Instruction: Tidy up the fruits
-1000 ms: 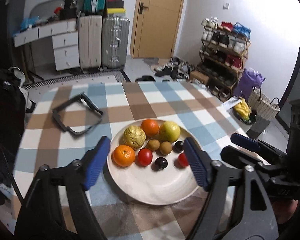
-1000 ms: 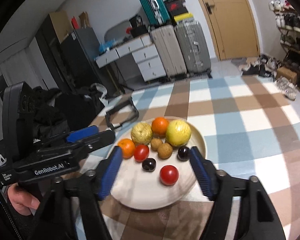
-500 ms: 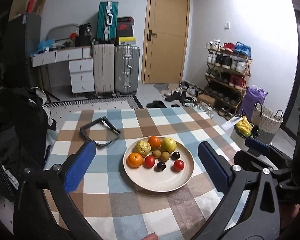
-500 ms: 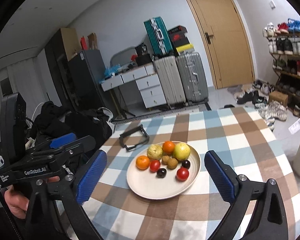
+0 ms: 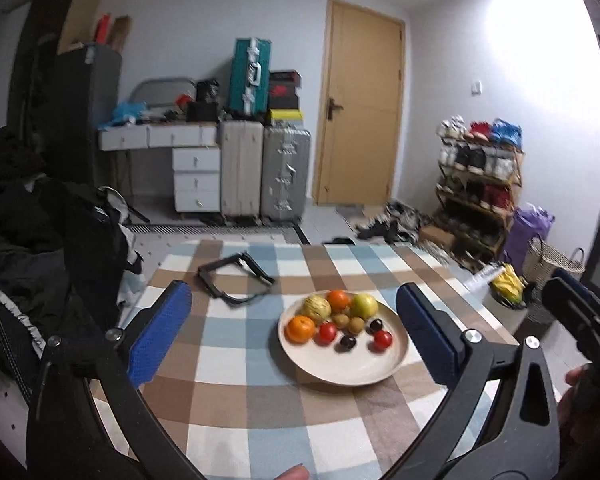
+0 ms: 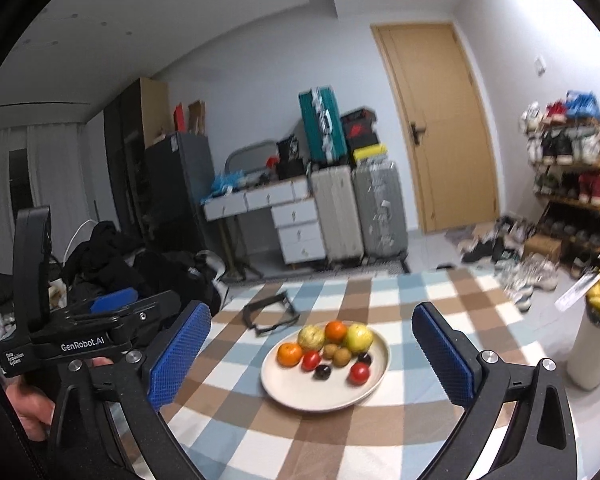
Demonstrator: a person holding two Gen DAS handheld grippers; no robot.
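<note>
A cream plate (image 5: pixel 360 372) sits on the checked table (image 5: pixel 228 396) and holds several fruits: an orange (image 5: pixel 300 329), two red tomatoes, two dark plums, two kiwis, a yellow-green apple (image 5: pixel 365 305) and a bumpy yellow fruit (image 5: pixel 317 306). The plate also shows in the right wrist view (image 6: pixel 300 392). My left gripper (image 5: pixel 292 336) is open and empty, held high and back from the plate. My right gripper (image 6: pixel 312 356) is open and empty, also well back from the plate. The fruits are slightly blurred.
A black folding frame (image 5: pixel 236 280) lies on the table behind the plate at the left. Dark clothes (image 5: pixel 32 232) pile up at the left. A shoe rack (image 5: pixel 480 184), suitcases (image 5: pixel 264 172) and a door stand behind. A white bin (image 6: pixel 592 344) stands at the table's right.
Both grippers have pulled back and up from the plate; the fruits went from filling the gap between the fingers to small and distant. Both jaws opened wider. The fruits have not moved.
</note>
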